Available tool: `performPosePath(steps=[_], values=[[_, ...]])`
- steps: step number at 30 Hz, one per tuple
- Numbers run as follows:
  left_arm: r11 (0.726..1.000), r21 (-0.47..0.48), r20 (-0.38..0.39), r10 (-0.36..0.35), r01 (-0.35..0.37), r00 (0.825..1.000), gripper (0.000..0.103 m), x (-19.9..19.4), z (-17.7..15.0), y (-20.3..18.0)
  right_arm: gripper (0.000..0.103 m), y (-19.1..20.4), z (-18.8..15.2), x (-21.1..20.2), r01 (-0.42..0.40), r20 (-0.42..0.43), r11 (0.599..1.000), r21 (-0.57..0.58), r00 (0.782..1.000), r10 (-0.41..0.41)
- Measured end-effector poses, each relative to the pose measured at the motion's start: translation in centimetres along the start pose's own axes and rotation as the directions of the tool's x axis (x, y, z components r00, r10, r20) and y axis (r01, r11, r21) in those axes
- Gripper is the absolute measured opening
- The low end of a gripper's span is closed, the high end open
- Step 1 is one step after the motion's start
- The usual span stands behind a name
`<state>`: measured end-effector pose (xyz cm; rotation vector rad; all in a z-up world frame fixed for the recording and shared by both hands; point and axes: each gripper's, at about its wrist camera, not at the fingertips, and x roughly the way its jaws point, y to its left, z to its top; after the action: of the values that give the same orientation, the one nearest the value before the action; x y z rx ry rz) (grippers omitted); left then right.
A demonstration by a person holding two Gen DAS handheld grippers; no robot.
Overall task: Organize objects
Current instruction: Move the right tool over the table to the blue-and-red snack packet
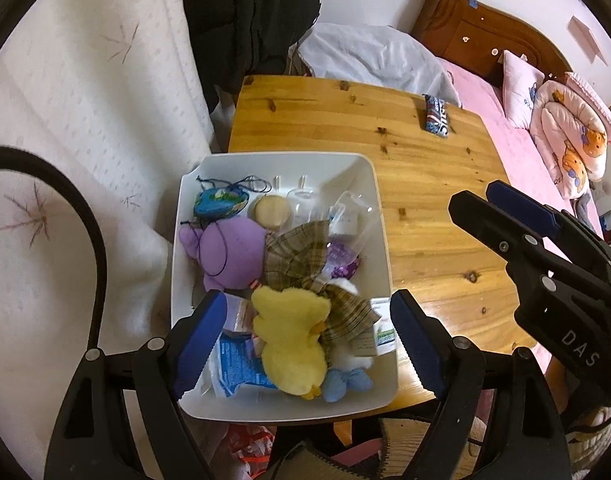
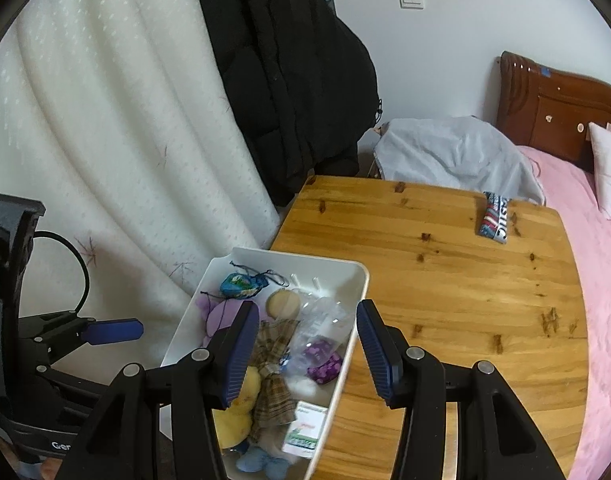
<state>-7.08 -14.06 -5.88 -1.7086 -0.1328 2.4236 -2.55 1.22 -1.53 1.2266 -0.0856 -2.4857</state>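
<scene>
Hovering left claw [image 1: 305, 344] spread over bin [image 1: 379, 216], right claw [image 2: 307, 354] spread alongside

we see a table [image 2: 445, 280] of varnished pine, glossy and smooth, with dark knots in the grain. the white bin [image 1: 381, 216] on it looks like smooth, slightly shiny plastic. inside it, a yellow duck toy [image 1: 289, 336] and a purple plush [image 1: 229, 256] are fuzzy, matt cloth, a plaid bow [image 1: 301, 256] is woven fabric, and a clear bag [image 2: 325, 320] is crinkled, shiny film. a snack wrapper [image 2: 493, 218] on the table is glossy foil. the left gripper [image 1: 309, 340] is matt black plastic with ribbed blue pads [image 1: 201, 344] and small metal rivets.
</scene>
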Motion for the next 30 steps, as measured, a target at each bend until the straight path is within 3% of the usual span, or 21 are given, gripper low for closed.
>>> performPosePath(steps=[26,28,30], values=[[1.0,0.014,0.018,0.004,-0.004,1.0,0.086,2.5,6.6,-9.0,0.053,-13.0,5.5,0.6,0.004,0.002,0.998,0.069,1.0,-0.004],[1.0,0.028,0.016,-0.001,0.0,1.0,0.086,3.1,7.2,-10.0,0.067,-14.5,5.8,1.1,0.024,-0.002,0.996,0.083,1.0,-0.023],[0.999,0.048,0.014,-0.001,0.0,1.0,0.086,3.7,7.8,-11.2,0.073,-16.0,6.2,1.5,0.045,0.014,0.994,0.098,0.999,-0.046]])
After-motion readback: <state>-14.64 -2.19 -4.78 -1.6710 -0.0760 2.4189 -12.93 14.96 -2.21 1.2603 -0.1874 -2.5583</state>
